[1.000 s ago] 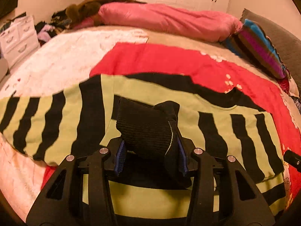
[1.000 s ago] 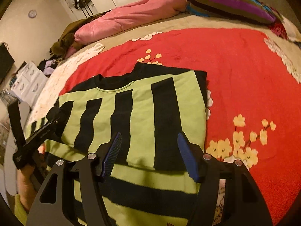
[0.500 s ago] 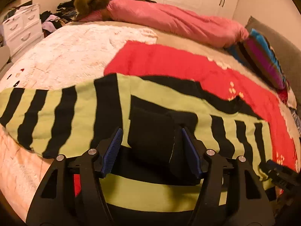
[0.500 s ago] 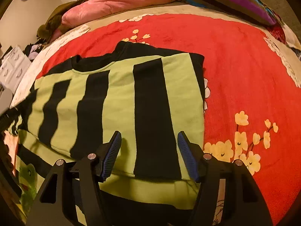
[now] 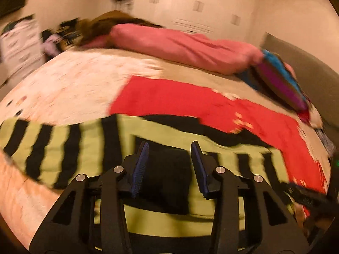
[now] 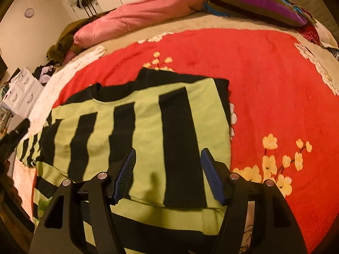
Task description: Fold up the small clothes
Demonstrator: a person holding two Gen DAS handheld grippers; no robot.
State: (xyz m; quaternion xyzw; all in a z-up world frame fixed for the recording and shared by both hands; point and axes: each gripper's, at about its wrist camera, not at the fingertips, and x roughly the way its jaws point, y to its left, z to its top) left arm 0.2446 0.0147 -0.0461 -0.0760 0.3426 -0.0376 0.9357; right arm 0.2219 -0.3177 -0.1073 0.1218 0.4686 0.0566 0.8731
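1. A red blanket [image 6: 264, 89] with yellow flowers covers the bed [image 6: 214, 23].
2. A pink duvet [image 6: 148, 14] lies bunched at the far edge.
3. A striped pillow [image 6: 254, 0] sits beside it.
4. White drawers [image 6: 21, 91] stand beside the bed.
5. A round clock [image 6: 29, 12] hangs on the wall.

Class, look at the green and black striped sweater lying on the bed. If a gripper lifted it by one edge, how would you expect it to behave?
The striped sweater would probably droop rather than hold its shape: it already lies folded flat on itself. Its outstretched sleeve would likely trail behind. On the fuzzy red blanket it would probably drag and bunch rather than slide.
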